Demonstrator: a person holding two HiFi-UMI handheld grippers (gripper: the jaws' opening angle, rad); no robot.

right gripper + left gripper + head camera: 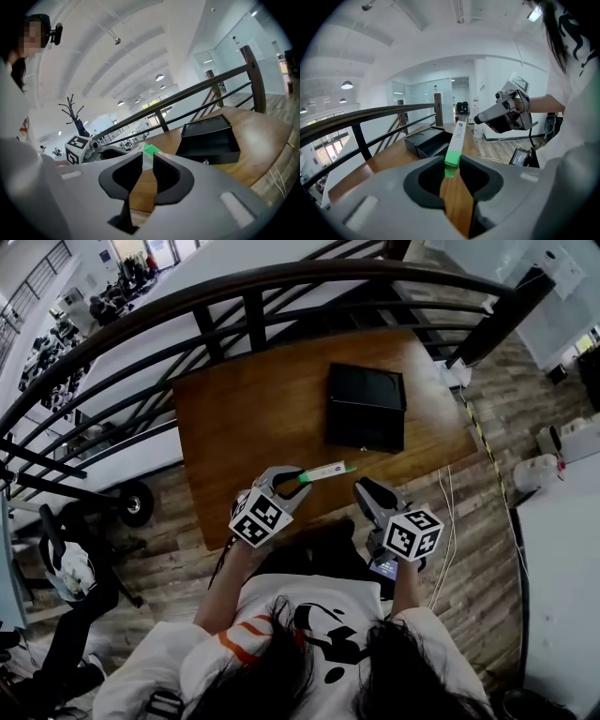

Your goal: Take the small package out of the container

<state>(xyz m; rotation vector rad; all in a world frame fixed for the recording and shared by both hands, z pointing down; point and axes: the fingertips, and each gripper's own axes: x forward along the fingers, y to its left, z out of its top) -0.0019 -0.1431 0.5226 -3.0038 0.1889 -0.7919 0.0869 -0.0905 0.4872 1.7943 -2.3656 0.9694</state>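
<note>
The wooden table carries the black open-topped container toward its far right side, left standing on its own since nothing needs steadying. The left gripper is clamped on the green end of the small package, a slim white carton that juts out level over the table's near edge, well clear of the container. By my reading the removal is essentially done. The right gripper hangs just beside it with jaws nearly together and nothing between them, apparently only standing by.
</note>
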